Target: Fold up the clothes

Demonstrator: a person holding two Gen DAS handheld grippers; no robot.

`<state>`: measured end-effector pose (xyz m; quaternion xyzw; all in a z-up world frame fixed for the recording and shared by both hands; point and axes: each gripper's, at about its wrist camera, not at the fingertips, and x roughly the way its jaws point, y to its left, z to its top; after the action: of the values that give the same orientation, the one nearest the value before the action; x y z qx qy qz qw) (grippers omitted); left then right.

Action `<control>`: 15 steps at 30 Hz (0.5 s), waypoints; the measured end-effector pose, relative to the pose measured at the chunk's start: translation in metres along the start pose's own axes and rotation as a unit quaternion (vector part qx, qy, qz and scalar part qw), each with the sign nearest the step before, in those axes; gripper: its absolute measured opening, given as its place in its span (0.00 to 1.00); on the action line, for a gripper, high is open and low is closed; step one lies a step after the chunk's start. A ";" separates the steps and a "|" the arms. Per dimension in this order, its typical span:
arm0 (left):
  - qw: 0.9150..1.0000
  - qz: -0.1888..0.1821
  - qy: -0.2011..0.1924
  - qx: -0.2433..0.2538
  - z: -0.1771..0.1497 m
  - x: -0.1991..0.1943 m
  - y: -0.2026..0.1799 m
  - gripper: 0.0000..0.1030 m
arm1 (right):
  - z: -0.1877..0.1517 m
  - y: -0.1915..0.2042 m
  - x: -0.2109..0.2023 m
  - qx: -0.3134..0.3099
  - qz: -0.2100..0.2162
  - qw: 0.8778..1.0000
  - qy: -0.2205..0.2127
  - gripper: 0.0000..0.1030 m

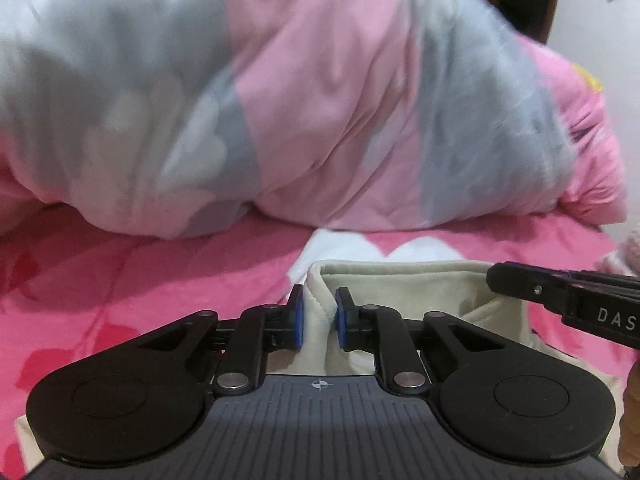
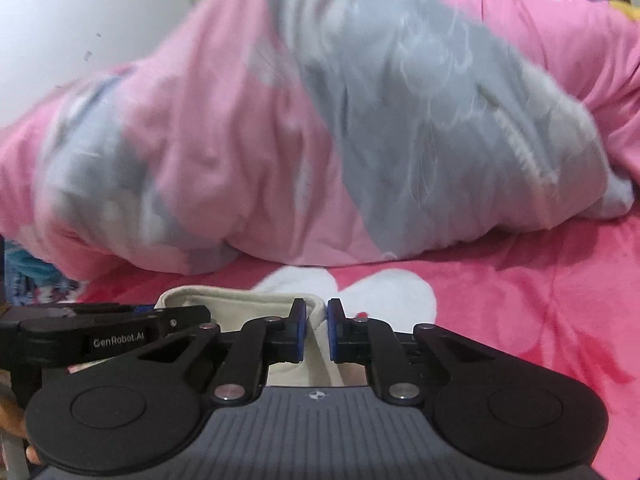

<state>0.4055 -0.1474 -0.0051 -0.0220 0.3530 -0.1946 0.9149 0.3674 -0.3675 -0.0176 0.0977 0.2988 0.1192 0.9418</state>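
Bunched pink-and-grey quilt (image 1: pixel 304 92) lies behind on the pink bedsheet (image 1: pixel 120 280). Cream garment (image 1: pixel 404 284) lies on the sheet in front of it. Left gripper (image 1: pixel 319 318) pinches its left hemmed edge; right gripper (image 2: pixel 317 330) likewise pinches its right edge.

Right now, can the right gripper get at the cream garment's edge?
Yes, it looks so: the right gripper is already closed on the cream garment, and the left gripper pinches the same hem, not blocking.
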 end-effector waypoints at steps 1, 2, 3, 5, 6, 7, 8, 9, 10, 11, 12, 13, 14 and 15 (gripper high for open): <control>1.000 -0.005 -0.006 0.004 -0.001 -0.013 -0.002 0.13 | -0.003 0.005 -0.012 -0.008 0.003 1.000 -0.003 0.11; 1.000 -0.010 -0.011 0.009 -0.003 -0.026 -0.003 0.13 | -0.007 0.009 -0.024 -0.016 0.006 1.000 -0.007 0.11; 1.000 -0.015 -0.015 0.013 -0.004 -0.038 -0.005 0.13 | -0.010 0.014 -0.036 -0.024 0.009 1.000 -0.010 0.11; 0.999 -0.025 -0.021 0.022 -0.011 -0.063 -0.007 0.13 | -0.021 0.025 -0.060 -0.043 0.013 0.999 -0.016 0.11; 0.999 -0.030 -0.022 0.027 -0.016 -0.075 -0.008 0.13 | -0.028 0.030 -0.072 -0.055 0.013 0.998 -0.018 0.11; 0.999 -0.035 -0.024 0.034 -0.022 -0.087 -0.010 0.13 | -0.037 0.037 -0.083 -0.065 0.014 0.998 -0.019 0.11; 0.998 -0.039 -0.027 0.044 -0.030 -0.099 -0.012 0.13 | -0.046 0.043 -0.095 -0.076 0.015 0.997 -0.019 0.11; 0.997 -0.040 -0.026 0.056 -0.040 -0.110 -0.014 0.13 | -0.057 0.049 -0.104 -0.093 0.013 0.995 -0.018 0.11; 0.997 -0.039 -0.019 0.070 -0.051 -0.117 -0.016 0.14 | -0.069 0.054 -0.109 -0.106 0.008 0.994 -0.013 0.11; 0.996 -0.037 -0.006 0.084 -0.062 -0.120 -0.018 0.15 | -0.081 0.058 -0.114 -0.119 0.004 0.993 -0.008 0.11; 0.995 -0.036 0.006 0.098 -0.074 -0.124 -0.020 0.15 | -0.093 0.062 -0.119 -0.132 0.000 0.991 -0.003 0.11; 0.993 -0.032 0.021 0.110 -0.086 -0.125 -0.021 0.16 | -0.105 0.067 -0.124 -0.144 -0.004 0.990 0.003 0.11; 0.991 -0.026 0.039 0.122 -0.099 -0.125 -0.021 0.19 | -0.116 0.067 -0.124 -0.148 -0.006 0.989 0.013 0.11; 0.990 -0.022 0.057 0.131 -0.111 -0.124 -0.020 0.23 | -0.126 0.068 -0.123 -0.151 -0.008 0.988 0.023 0.11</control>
<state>0.2427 -0.1088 -0.0055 0.1016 0.3750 -0.2600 0.8840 0.1845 -0.3233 -0.0349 -0.0504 0.2998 0.1580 0.9395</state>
